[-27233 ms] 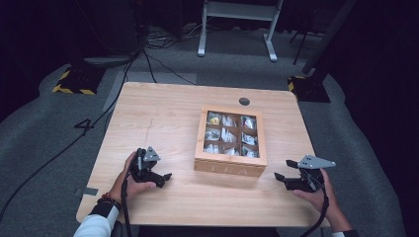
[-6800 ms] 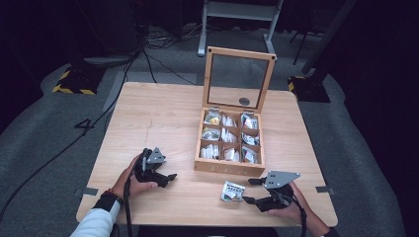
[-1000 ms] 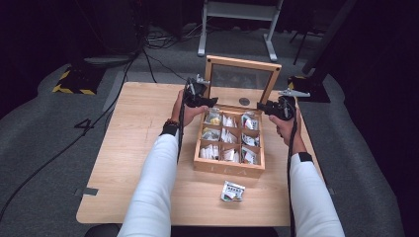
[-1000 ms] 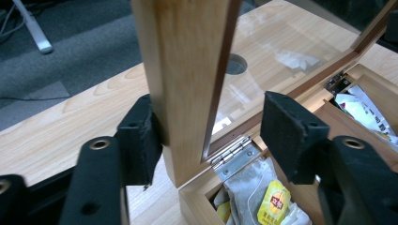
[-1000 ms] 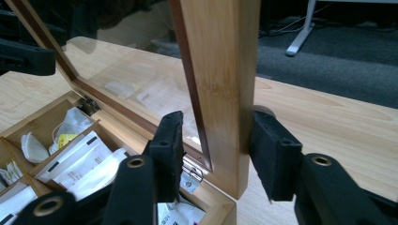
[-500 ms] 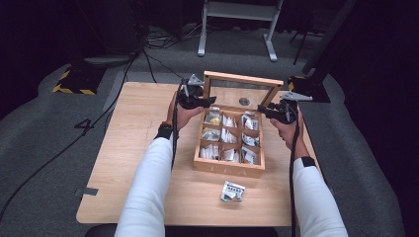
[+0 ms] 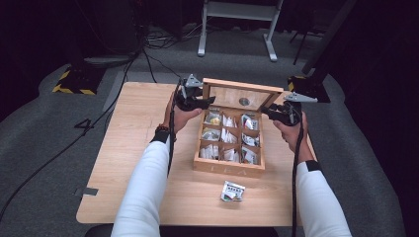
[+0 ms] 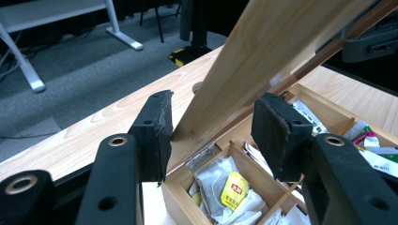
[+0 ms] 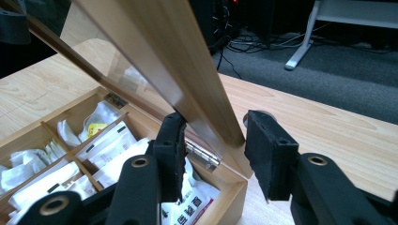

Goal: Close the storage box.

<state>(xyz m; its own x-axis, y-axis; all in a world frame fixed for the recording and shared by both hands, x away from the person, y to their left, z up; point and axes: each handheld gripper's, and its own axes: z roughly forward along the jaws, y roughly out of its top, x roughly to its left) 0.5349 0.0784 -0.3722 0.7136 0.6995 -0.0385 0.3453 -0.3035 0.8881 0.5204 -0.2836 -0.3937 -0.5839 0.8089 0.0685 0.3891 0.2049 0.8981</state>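
High view: at the far half of the counter (image 7: 138, 148), you bracket the glass-paned lid (image 7: 242, 94) of the wooden tea box (image 7: 228, 165), left hand-held gripper (image 7: 197, 101) on one side rail, right hand-held gripper (image 7: 274, 112) on the other, while a loose sachet (image 7: 232, 191) lies near your edge. The lid looks stiff and light, but its pane is fragile and its hinges small, so take it by the wood rails and lower it evenly on both sides.

Left gripper view: your jaws straddle the lid's frame (image 8: 263, 61); they have just been closing, with the rail between them. One pad meets the wood, the other appears a little off it, and whether you truly pinch it is hard to tell. A yellow-tagged tea bag (image 8: 233, 190) sits in the corner compartment below.

Right gripper view: half-open jaws flank the other rail (image 9: 187, 70) just above a hinge (image 9: 202, 152); the inner pad seems to touch, the outer one stands apart. Glare hides much of the pane, and the lid's top is cut off.
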